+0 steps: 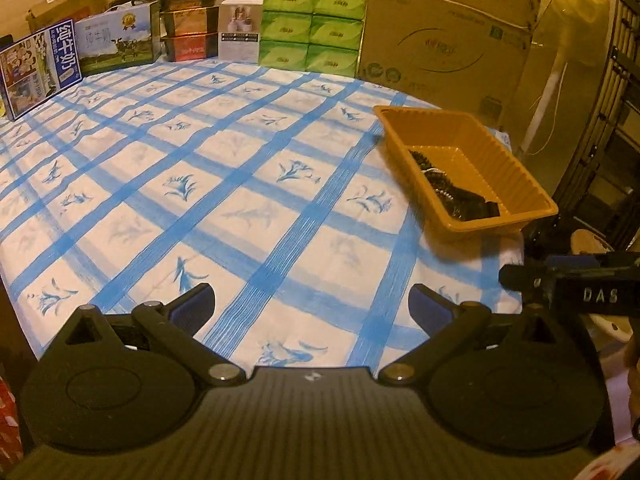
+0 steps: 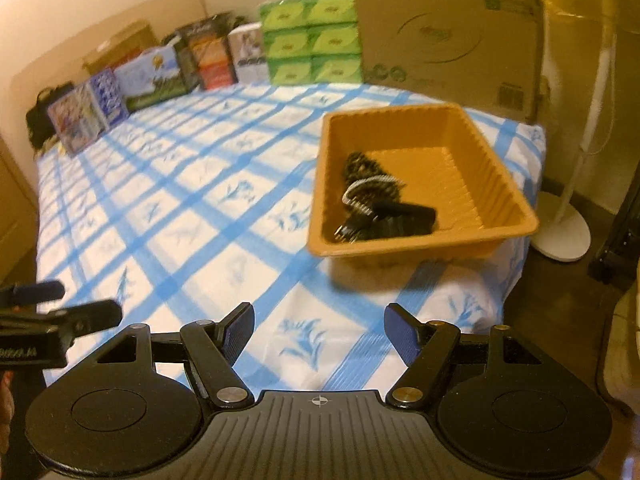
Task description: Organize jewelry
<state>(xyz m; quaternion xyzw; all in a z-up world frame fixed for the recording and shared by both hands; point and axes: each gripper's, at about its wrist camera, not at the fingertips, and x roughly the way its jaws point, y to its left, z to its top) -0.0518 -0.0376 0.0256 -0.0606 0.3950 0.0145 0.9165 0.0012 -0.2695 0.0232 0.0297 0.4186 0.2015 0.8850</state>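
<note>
While both pairs of jaws stand wide apart and hold nothing, each black two-finger gripper hovers low over the near edge of a worktop covered in a white cloth with blue check bands and blue flower prints (image 1: 240, 184). Seen from the left wrist view, the left gripper (image 1: 312, 312) has only bare cloth directly ahead of its blue-padded fingertips (image 1: 194, 306). Seen from the right wrist view, the right gripper (image 2: 319, 330) also has bare cloth just in front of it.

Farther on, toward the right side of the worktop and close to its right edge, sits a shallow rectangular orange-brown plastic tray with ribbed walls (image 2: 508, 200). Its long axis runs roughly away from the right gripper, tilted a little. Inside, bunched against the tray's near left part, lies the jewelry: a dark tangle of black pieces with a pale toothed curved piece across it (image 2: 372, 200). Individual items cannot be told apart.

From the right gripper the tray lies ahead and slightly right; from the left gripper it lies well off to the right. By my judgement the right gripper is nearer and better lined up for a reach into the tray.

Farthest back, cartons, green tissue packs (image 1: 314, 32) and a large brown cardboard box (image 1: 448, 28) line the wall.
</note>
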